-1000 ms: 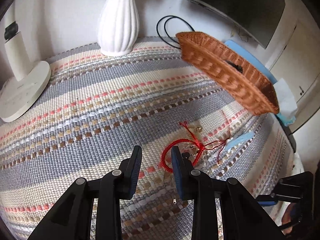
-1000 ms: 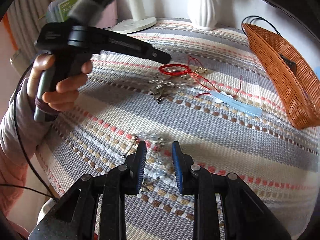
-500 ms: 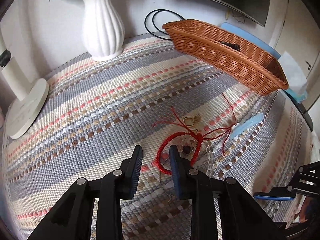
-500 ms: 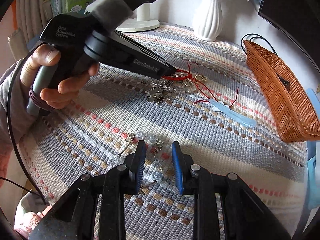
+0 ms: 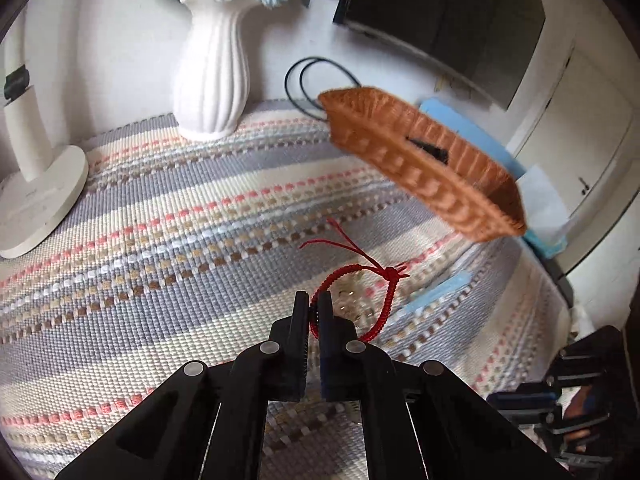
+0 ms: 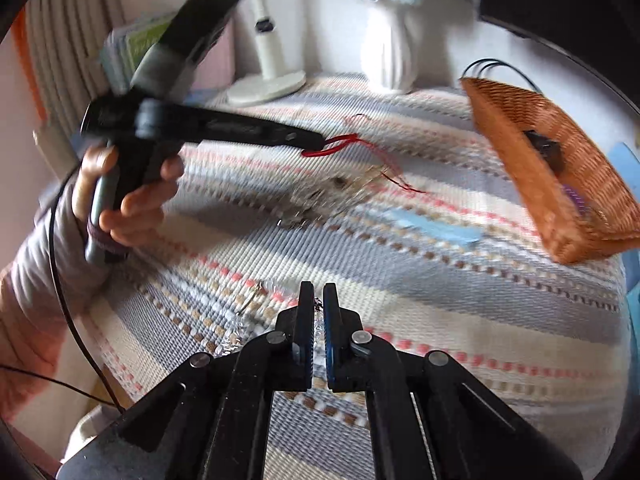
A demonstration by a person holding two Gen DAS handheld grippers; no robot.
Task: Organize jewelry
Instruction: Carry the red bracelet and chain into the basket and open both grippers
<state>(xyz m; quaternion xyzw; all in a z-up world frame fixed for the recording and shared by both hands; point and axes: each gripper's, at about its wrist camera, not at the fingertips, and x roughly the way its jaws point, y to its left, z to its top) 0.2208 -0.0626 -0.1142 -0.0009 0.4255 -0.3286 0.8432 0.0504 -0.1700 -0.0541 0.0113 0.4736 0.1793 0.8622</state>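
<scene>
Lifted off the striped cloth [image 5: 168, 200] where it was lying half a second ago, the red bracelet [image 5: 362, 300] is now hanging pinched in the nearly closed left gripper [image 5: 314, 314], its loop dangling to the gripper's right. The right gripper [image 6: 318, 306] is likewise clamping a clear bead chain [image 6: 240, 328] that is trailing onto the cloth. The pickup appears done; next comes carrying each piece to the wicker basket [image 5: 420, 168], well apart, and letting go above it.
</scene>
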